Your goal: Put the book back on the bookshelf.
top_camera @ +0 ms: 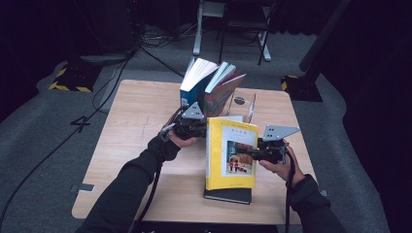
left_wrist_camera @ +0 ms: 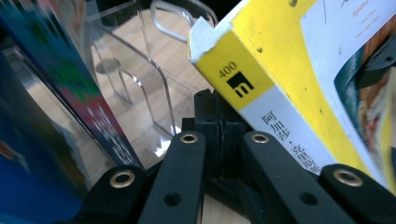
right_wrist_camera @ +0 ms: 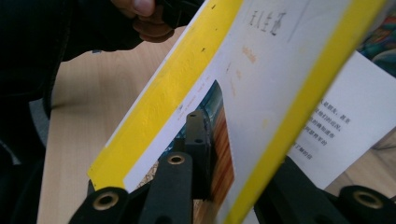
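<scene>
Clamped with the right gripper [top_camera: 240,151] on just the front cover of the yellow book [top_camera: 218,141], one jaw on the printed face and the other behind the board. Closed jaw against jaw in the left gripper [left_wrist_camera: 218,135], with nothing seen between. Set close beside the spine, though cannot tell whether touching it.

Held tilted just in front of the clear rack [left_wrist_camera: 140,70], on its near side, lower edge on or just above a dark book [top_camera: 227,195] lying flat farther out from the rack.

Likely trouble from here:
- Hanging the whole block from one cover — could swing open, let the pages sag and bend or tear the hinge.
- Little real hold at the spine, so could pivot about the right-hand pinch and slide off toward the table [top_camera: 136,145].
- Going back into the rack at this tilt — could catch a top corner on the clear upright or knock the red book [top_camera: 221,94] and blue book [top_camera: 192,90] leaning in the rack's far side, already splayed and probably easy to topple.
- Dragging the lower edge could shove the dark book away from the rack.
</scene>
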### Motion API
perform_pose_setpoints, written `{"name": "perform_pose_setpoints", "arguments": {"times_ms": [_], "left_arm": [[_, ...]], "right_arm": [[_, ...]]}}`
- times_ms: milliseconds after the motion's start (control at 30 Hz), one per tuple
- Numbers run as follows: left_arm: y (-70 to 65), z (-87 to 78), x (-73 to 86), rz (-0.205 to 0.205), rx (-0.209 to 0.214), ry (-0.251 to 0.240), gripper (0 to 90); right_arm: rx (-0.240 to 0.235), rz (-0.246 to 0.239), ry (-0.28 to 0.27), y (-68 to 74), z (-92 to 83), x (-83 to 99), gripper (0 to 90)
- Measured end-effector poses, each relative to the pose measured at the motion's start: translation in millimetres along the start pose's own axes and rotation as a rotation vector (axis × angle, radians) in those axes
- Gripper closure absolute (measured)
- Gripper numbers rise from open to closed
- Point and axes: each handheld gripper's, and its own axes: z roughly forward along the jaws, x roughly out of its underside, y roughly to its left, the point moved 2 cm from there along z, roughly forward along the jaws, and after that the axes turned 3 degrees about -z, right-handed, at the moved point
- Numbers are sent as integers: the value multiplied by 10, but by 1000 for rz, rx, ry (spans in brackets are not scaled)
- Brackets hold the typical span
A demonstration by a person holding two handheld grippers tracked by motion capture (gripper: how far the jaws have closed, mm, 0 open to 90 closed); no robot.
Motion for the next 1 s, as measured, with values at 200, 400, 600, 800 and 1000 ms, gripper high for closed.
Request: {"name": "perform_pose_setpoints", "arguments": {"times_ms": [200, 400, 600, 800, 1000], "left_arm": [[-20, -82, -175, 23, -4, -20, 897], [-53, -141, -251, 46, -11, -25, 897], [-116, -182, -236, 53, -13, -43, 875], [-177, -254, -168, 32, -27, -82, 778], [-276, -309, -90, 30, -38, -103, 704]], "right_arm": [[78, -29, -38, 24, -22, -54, 840], [123, -42, -72, 40, -30, -67, 851], [123, -66, -98, 105, -58, -36, 851], [120, -96, -118, 220, -93, -8, 851], [111, -122, -124, 319, -121, 10, 851]]}}
